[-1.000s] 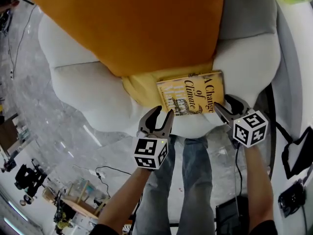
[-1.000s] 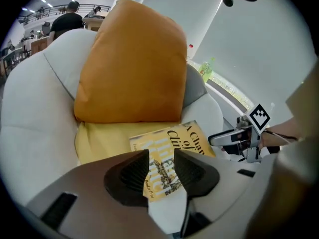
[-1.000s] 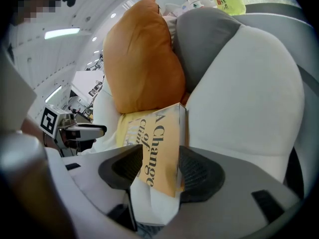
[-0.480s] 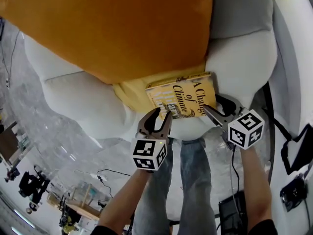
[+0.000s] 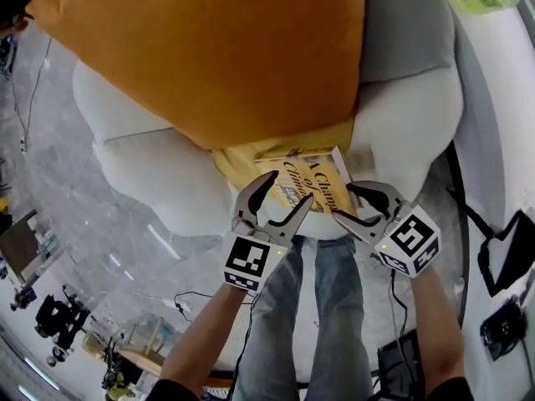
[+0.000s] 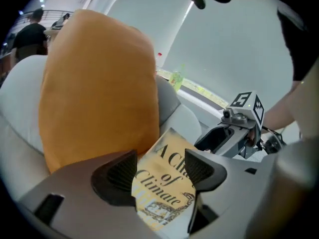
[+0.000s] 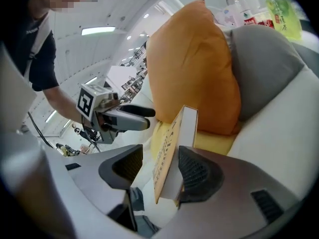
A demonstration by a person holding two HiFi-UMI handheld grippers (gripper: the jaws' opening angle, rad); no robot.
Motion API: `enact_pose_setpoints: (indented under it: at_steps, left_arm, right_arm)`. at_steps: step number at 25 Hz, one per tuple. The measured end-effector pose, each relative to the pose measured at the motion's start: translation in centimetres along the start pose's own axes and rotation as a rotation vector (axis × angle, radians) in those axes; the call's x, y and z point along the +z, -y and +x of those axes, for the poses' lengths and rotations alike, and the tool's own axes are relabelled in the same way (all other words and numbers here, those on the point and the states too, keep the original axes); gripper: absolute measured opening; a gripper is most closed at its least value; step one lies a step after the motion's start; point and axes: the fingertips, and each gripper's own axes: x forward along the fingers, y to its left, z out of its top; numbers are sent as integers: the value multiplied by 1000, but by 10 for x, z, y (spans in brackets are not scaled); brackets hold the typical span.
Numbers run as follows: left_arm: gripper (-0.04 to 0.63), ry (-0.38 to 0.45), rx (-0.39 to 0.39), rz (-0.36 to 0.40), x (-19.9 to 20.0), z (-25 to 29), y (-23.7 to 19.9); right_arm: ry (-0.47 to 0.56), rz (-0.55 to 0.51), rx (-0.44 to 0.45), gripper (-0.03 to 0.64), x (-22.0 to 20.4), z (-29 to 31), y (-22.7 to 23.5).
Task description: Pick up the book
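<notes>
Just under the lower edge of the orange cushion (image 5: 217, 48), the book (image 5: 311, 180) sits tilted on a yellow cloth (image 5: 238, 161) that peeks out from beneath that cushion. Both rest on the white armchair (image 5: 159, 157). The book's yellow cover faces up, with the words "of Climate" readable on it.

The left gripper (image 5: 291, 187) hovers at the book's edge farthest from the cushion. Its jaws are spread wide and have just been opening. In the left gripper view the cover shows through the gap between the two ribbed pads (image 6: 119, 176), and neither pad presses on it.

The right gripper (image 5: 343, 200) is at the book's corner, also on the side away from the cushion. In the right gripper view the book stands edge-on between its jaws. The white page block leans against one pad (image 7: 197, 173), while the other pad stands clear of the cover, with pale seat showing in the gap. These jaws are apart too and are not pinching the book.

A grey cushion (image 5: 405, 23) presses against the orange cushion's side. The person's legs in jeans (image 5: 334, 307) stand farther from the orange cushion than either gripper.
</notes>
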Motion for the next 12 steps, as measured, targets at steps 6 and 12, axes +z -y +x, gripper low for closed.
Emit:
enact_pose_setpoints:
  at_steps: [6,12]
  left_arm:
    - [334,-30,-218,345,53,6,14]
    - [381,-303,-583,955,17,13,54]
  right_arm:
    - [6,-52,74,235,17,5,-39]
    - [12,-60,126,235,26,7,-61]
